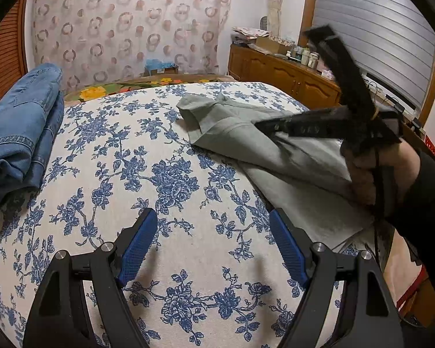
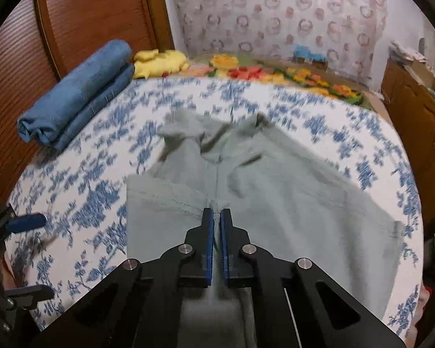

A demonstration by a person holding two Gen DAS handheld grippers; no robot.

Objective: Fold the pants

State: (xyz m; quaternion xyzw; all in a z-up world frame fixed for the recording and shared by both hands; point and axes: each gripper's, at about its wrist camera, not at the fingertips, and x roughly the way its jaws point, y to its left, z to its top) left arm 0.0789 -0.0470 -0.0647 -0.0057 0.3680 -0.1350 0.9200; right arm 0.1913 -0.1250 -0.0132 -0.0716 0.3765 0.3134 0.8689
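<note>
Bed with blue floral cover (image 1: 171,179) fills both views, serving as folding surface; grey-green pants (image 2: 275,203) lie centre of right wrist view, right of centre in left wrist view, waist end bunched toward the top, a hemmed layer lying over the lower part, likely a fold in progress; folded jeans (image 1: 20,133) sit far left, apart, probably finished; right gripper (image 2: 217,217) pinched narrow on the pants' hemmed edge at lower centre, presumably to carry it; left gripper (image 1: 214,226) spread wide, holding nothing, over bare cover at bottom, just left of the pants.
</note>
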